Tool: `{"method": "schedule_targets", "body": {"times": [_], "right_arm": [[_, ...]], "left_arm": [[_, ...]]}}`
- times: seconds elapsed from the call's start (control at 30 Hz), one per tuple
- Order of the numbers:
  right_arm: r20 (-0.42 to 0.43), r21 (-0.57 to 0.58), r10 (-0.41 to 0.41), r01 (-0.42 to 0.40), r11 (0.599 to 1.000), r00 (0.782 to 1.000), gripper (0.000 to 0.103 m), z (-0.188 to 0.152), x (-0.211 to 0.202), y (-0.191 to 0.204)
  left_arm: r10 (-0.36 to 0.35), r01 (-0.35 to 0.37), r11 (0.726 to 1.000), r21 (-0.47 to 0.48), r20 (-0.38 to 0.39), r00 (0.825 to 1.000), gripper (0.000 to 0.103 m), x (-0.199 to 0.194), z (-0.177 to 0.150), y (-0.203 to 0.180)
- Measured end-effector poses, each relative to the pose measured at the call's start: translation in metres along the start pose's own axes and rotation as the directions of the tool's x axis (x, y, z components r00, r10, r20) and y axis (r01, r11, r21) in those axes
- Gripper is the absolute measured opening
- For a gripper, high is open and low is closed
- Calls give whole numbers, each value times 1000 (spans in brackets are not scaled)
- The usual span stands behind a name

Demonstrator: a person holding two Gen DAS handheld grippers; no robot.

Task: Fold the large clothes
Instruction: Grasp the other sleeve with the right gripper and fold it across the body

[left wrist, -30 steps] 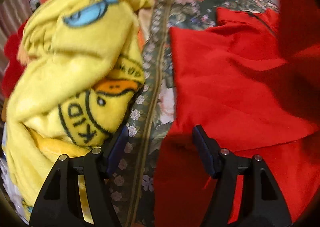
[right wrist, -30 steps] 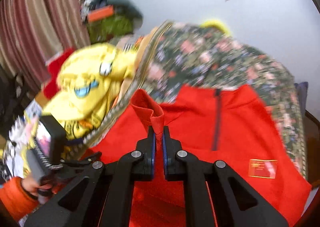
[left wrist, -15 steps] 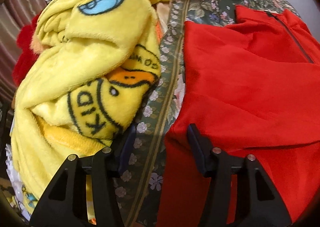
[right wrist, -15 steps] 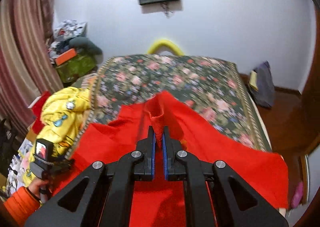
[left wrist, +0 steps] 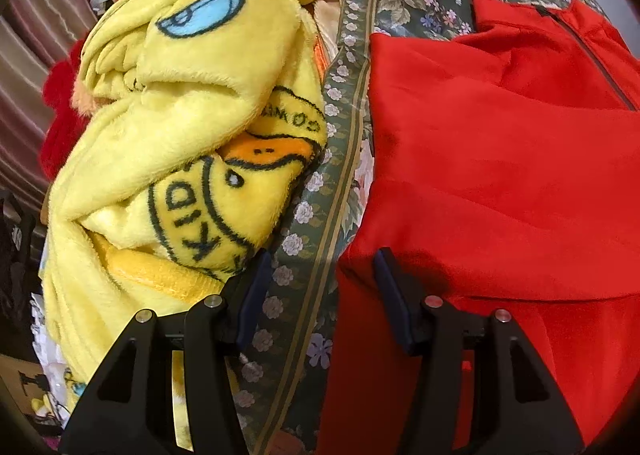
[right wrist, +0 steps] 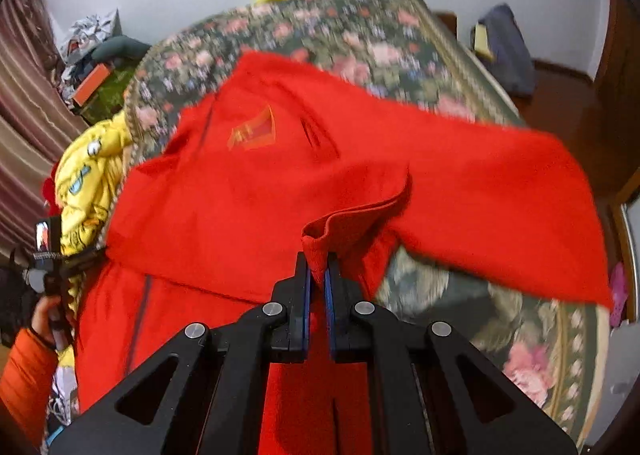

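A large red zip jacket (right wrist: 248, 191) lies spread on a floral bedspread (right wrist: 340, 39); it also fills the right half of the left wrist view (left wrist: 500, 175). My right gripper (right wrist: 317, 275) is shut on a red ribbed cuff (right wrist: 344, 231) of the jacket and holds the sleeve (right wrist: 500, 207) lifted across the body. My left gripper (left wrist: 320, 279) is open and empty, low over the bedspread's border (left wrist: 340, 159), its right finger at the jacket's left edge. It also shows at the far left of the right wrist view (right wrist: 76, 255).
A crumpled yellow duck-print fleece blanket (left wrist: 192, 127) lies left of the jacket at the bed's edge. Striped curtains (right wrist: 24, 103) and a pile of clutter (right wrist: 96, 67) stand at the left. A dark bag (right wrist: 504, 47) sits by the far wall.
My right gripper has swung the held sleeve from high above the jacket down and to the right across it. My left gripper has stayed open and edged closer to the jacket's edge.
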State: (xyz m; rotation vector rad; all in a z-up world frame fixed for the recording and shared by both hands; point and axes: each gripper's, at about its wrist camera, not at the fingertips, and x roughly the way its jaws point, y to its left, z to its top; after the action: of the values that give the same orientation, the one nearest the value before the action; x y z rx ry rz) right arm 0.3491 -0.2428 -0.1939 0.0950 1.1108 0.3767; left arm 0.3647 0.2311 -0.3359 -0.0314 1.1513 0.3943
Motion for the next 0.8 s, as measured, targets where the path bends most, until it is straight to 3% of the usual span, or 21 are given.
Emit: {"method": "schedule_targets", "body": {"times": [0.27,0.37,0.43,0.67,0.8], "right_arm": [[-42,-21,-3,2,1000,999,9,-10,0,1],[-61,-36,-10,8,999,998,25,-11,-6,2],[-62,-40,-13,10,999,998,45,-13,-11,3],[36,2,-16,16,1000,999,49,-10,-59,-12],[118,97,-46,35,995,992,64,-7,-83,-39]], "left_arm": [[-10,11,998,58,-10,1000,55,-21,-12,-7],[-35,34,997,64,7,999,55,-39,-15,-6],[-59,57,996,71,26,998,55,-53,-12,-8],[-150,128,980,155,139,979,59,-116,1,-35],[-222,186,966,178,211,952,67,-149,9,-58]]}}
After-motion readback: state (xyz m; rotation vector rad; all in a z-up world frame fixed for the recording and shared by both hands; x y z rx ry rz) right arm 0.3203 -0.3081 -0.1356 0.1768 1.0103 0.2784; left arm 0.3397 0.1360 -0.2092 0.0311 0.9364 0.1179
